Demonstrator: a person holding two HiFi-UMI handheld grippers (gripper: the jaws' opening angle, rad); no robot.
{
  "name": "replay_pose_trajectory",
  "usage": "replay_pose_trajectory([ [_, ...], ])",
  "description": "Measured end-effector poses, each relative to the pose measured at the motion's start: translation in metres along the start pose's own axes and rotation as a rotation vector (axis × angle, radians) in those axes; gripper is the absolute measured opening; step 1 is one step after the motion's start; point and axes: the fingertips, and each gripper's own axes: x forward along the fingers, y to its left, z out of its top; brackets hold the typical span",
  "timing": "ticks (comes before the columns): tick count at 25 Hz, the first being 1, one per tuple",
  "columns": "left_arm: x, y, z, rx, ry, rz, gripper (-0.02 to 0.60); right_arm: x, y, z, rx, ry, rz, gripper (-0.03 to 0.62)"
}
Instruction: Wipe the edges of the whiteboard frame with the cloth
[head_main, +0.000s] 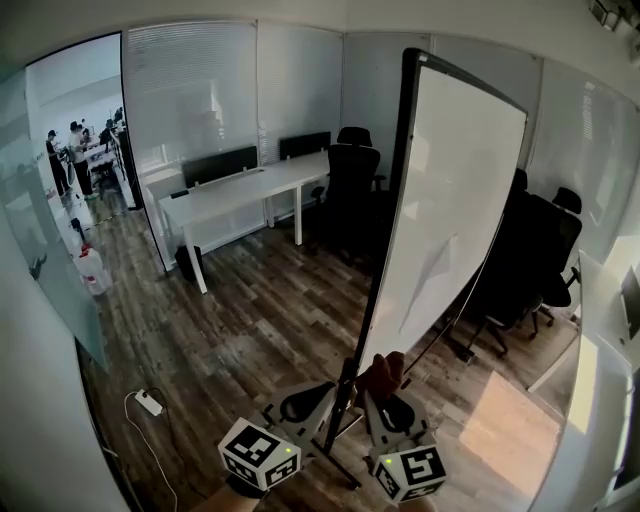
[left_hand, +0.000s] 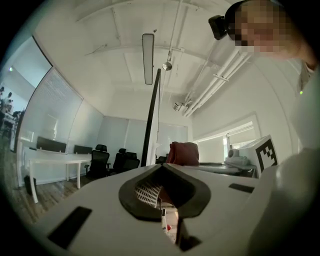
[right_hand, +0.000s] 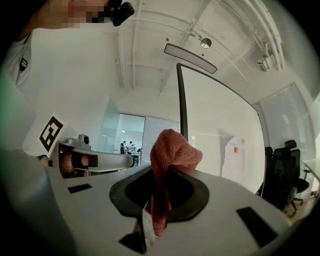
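At the foot of the board, we hold the left gripper (head_main: 318, 395) beside the whiteboard frame (head_main: 384, 250), jaws together and empty. The right gripper (head_main: 378, 392) clamps the cloth (head_main: 384, 370) at the frame's lower end. We judge that most edges are not yet wiped.
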Motion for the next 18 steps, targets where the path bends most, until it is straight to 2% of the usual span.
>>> replay_pose_trajectory([
  [8, 0.041, 0.038, -0.004, -0.002, 0.016, 0.029, 0.008, 0.048, -0.025, -0.035, -0.006, 0.063, 0.003, 0.046],
  [14, 0.067, 0.063, -0.006, -0.006, 0.028, -0.037, 0.008, 0.077, -0.035, -0.044, -0.048, 0.084, -0.045, 0.046],
  [18, 0.075, 0.079, -0.005, -0.005, 0.027, -0.072, 0.008, 0.093, -0.027, -0.045, -0.084, 0.088, -0.045, 0.046],
])
